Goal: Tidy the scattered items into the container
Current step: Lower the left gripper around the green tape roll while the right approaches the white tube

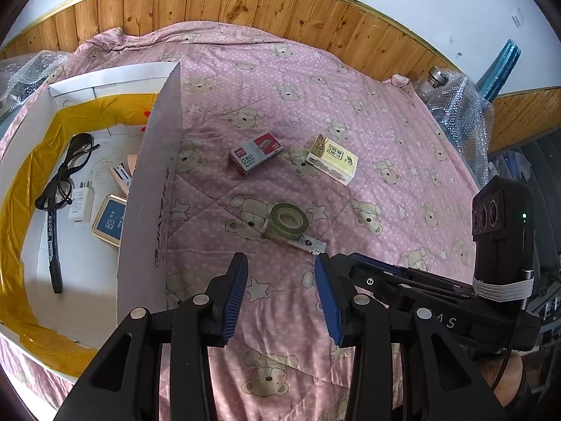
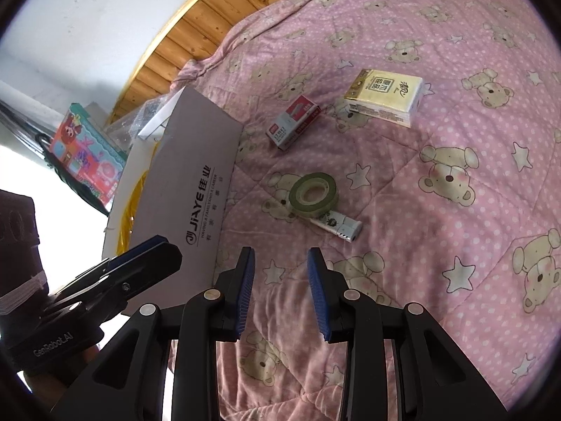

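A white cardboard box (image 1: 154, 189) with yellow lining sits at the left of a pink bear quilt; inside lie black glasses (image 1: 72, 165), a marker, a white charger and a blue tin. On the quilt lie a red staples box (image 1: 255, 153), a yellow tissue pack (image 1: 332, 159), a green tape roll (image 1: 289, 218) and a white lighter (image 1: 308, 244) partly under it. My left gripper (image 1: 280, 270) is open just short of the tape. My right gripper (image 2: 280, 263) is open too, a little before the tape roll (image 2: 313, 194), lighter (image 2: 338, 228), staples box (image 2: 293, 121) and tissue pack (image 2: 384, 96).
The box's side flap (image 2: 189, 207) stands upright between the box and the loose items. A wooden wall panel (image 1: 245, 0) runs behind the bed. Bubble wrap and a glass jar (image 1: 434, 80) lie at the right edge. A colourful toy box (image 2: 87, 154) leans at the left.
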`<action>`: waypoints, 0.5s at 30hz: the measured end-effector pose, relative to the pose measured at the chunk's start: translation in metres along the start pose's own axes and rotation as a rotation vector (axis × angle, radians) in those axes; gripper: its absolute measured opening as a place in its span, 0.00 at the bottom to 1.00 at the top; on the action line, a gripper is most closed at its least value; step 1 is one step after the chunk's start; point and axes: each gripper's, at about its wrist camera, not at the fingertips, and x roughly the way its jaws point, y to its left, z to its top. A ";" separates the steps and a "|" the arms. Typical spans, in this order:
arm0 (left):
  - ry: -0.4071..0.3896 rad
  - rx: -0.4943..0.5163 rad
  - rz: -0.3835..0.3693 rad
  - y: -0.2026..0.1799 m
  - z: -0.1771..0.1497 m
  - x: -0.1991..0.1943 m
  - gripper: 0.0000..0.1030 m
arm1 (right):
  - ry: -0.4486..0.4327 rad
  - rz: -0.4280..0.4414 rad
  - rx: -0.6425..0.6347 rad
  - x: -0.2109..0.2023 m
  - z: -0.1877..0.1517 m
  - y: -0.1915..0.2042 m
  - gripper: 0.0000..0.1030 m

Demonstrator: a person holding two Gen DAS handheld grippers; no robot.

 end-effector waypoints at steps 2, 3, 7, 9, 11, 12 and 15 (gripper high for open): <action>0.010 0.002 -0.001 -0.001 0.001 0.006 0.40 | 0.004 -0.006 0.001 0.002 0.000 -0.003 0.33; 0.015 0.002 -0.001 -0.001 0.002 0.008 0.40 | 0.006 -0.008 0.002 0.004 0.000 -0.004 0.33; 0.032 0.006 0.003 -0.003 0.005 0.020 0.40 | 0.016 -0.018 0.002 0.010 0.002 -0.010 0.33; 0.041 0.006 0.003 -0.003 0.008 0.025 0.40 | 0.020 -0.023 -0.001 0.012 0.003 -0.012 0.33; 0.049 0.006 0.005 -0.003 0.010 0.030 0.40 | 0.025 -0.027 -0.005 0.016 0.004 -0.014 0.33; 0.054 0.004 0.002 -0.003 0.011 0.034 0.40 | 0.027 -0.031 -0.008 0.017 0.005 -0.015 0.33; 0.074 -0.003 -0.009 -0.002 0.015 0.045 0.40 | 0.035 -0.044 -0.017 0.022 0.007 -0.018 0.33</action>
